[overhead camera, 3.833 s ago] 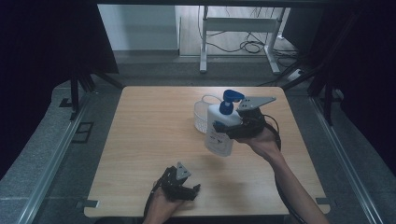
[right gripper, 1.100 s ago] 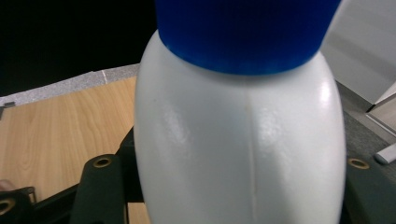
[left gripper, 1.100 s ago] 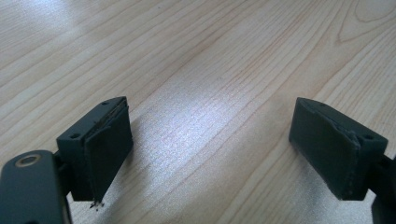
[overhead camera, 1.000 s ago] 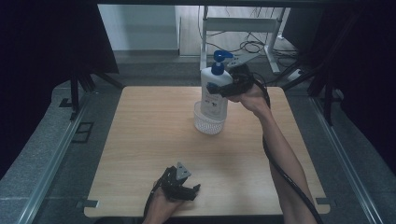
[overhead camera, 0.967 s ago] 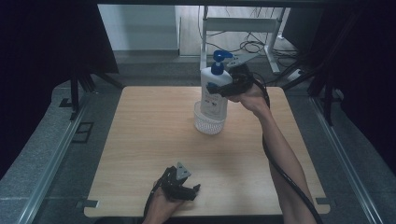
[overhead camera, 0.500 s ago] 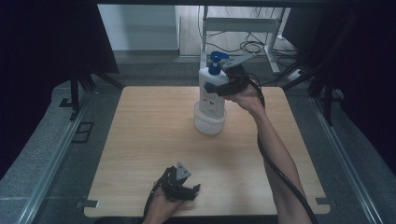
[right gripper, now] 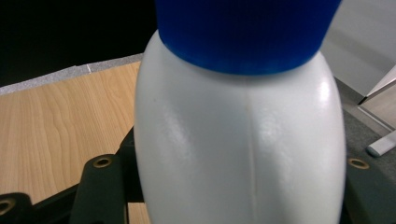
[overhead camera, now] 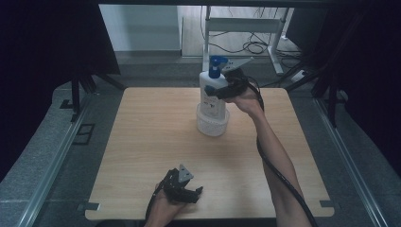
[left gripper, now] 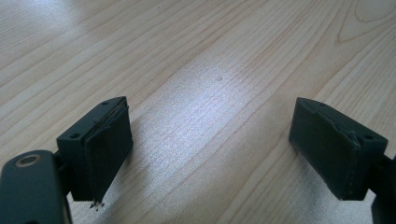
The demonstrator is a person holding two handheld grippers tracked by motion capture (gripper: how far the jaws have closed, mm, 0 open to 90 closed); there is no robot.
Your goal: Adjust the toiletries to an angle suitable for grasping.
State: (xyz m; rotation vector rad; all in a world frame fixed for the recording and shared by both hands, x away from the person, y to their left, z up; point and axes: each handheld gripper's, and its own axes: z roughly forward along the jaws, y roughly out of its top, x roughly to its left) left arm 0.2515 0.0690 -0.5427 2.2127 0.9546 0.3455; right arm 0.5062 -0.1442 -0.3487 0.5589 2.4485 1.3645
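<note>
A white pump bottle (overhead camera: 212, 96) with a blue cap (overhead camera: 216, 64) stands upright with its base inside a white round basket (overhead camera: 212, 124) at the table's far middle. My right gripper (overhead camera: 225, 89) is shut on the bottle's upper body, coming from the right. In the right gripper view the white bottle (right gripper: 243, 154) and its blue cap (right gripper: 247, 32) sit between the jaws. My left gripper (overhead camera: 189, 194) rests near the front edge of the table, open, with only bare wood between its pads (left gripper: 108, 147).
The wooden table (overhead camera: 142, 137) has dark floor and metal rails around it. A white metal frame (overhead camera: 246, 28) and cables lie on the floor behind the far edge.
My right gripper has lowered the bottle from above the basket until its base sits inside it. Earlier the bottle was held tilted beside the basket. The left gripper has not moved.
</note>
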